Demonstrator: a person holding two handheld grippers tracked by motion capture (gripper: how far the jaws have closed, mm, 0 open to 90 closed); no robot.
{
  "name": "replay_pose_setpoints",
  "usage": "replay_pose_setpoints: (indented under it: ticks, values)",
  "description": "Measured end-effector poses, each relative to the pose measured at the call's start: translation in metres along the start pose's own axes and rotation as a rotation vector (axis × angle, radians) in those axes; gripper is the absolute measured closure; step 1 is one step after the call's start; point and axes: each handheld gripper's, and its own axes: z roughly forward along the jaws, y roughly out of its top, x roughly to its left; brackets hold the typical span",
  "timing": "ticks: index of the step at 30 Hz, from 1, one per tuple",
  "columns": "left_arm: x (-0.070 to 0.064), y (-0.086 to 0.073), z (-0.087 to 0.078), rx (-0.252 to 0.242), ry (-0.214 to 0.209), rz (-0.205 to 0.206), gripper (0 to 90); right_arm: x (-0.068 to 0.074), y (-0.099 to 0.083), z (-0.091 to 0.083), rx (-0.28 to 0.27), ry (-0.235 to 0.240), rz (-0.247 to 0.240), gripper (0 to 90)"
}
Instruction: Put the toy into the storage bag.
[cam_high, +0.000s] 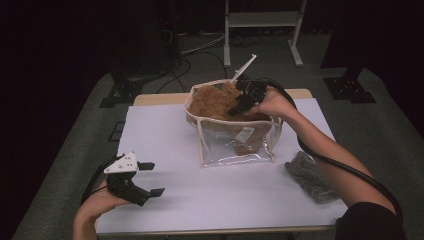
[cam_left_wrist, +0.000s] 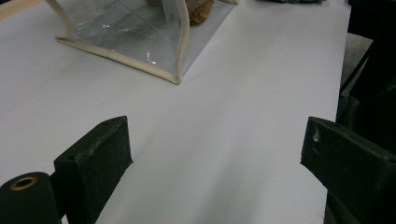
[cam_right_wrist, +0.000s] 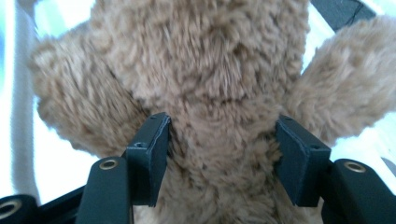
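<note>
Clamping the fluffy brown plush bear (cam_right_wrist: 219, 93), the right gripper (cam_high: 246, 99) is held over the clear cream-trimmed plastic pouch (cam_high: 235, 137) near the table's (cam_high: 165, 140) far edge; the left gripper (cam_high: 150, 178) is spread apart over bare tabletop by the near-left corner.

Your teddy bear (cam_right_wrist: 219, 84) is shaggy brown plush; the bag (cam_high: 220, 142) is glossy clear plastic with cream piping; the table cover (cam_left_wrist: 233, 140) is smooth, matt white.

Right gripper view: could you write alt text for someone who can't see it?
A fluffy brown stuffed toy sits between the two black jaws of the right gripper, which press into its fur on either side. Bright clear plastic of a bag shows behind it.
</note>
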Motion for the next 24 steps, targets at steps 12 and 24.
replay_pose_setpoints:
  ticks: [12, 24]
  values:
    - [0.002, 0.0, 0.001, -0.008, -0.007, -0.002, 7.5, -0.001, 0.012, 0.009, -0.019, 0.017, -0.032, 58.3]
    - [0.001, -0.003, -0.003, -0.003, 0.004, -0.005, 7.5, 0.0, 0.004, 0.024, 0.039, 0.021, -0.021, 69.2]
